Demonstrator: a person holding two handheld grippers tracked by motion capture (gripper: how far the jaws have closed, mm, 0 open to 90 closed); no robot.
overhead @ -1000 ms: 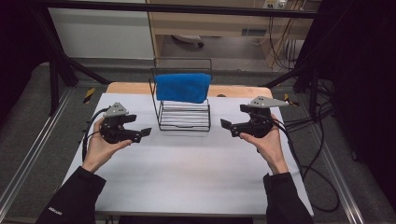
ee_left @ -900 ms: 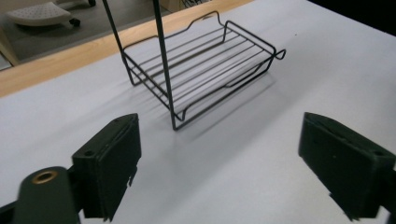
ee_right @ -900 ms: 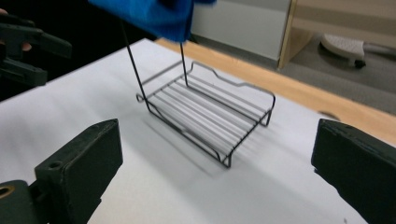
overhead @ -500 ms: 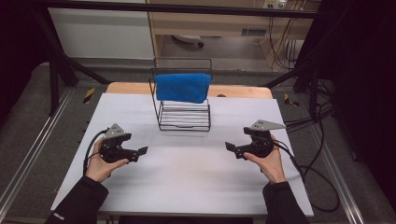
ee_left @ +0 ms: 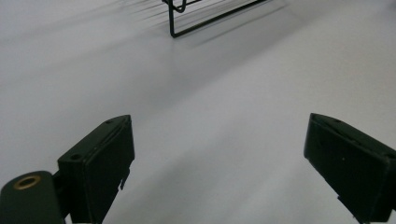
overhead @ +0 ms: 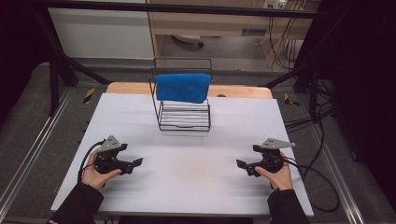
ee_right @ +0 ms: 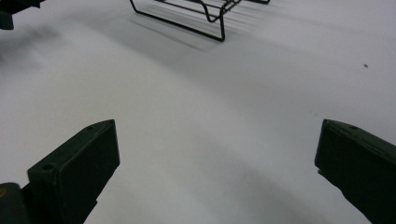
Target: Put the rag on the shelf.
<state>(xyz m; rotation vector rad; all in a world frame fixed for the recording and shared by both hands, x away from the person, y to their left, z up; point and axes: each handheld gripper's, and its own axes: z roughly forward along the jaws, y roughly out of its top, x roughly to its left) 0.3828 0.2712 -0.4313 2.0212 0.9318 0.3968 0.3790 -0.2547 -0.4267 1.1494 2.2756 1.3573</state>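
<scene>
Blue towel (overhead: 182, 87) on wire rack (overhead: 184, 116), probably well beyond both grippers

One blue cloth (overhead: 182, 87) hanging over one wire rack (overhead: 184, 116). One desk (overhead: 196, 163) carrying rack. Two grippers sitting nearer person than rack: left gripper (overhead: 135, 163), right gripper (overhead: 241, 164), each showing two jaws spread apart. Two hands holding them.

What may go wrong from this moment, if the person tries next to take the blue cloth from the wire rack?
1. The blue cloth hangs over the light wire rack; pulling may tip or drag it.
2. Cables from the right gripper loop at the table edge and might snag.
3. The left gripper, jaws open, could catch a wire too.
</scene>
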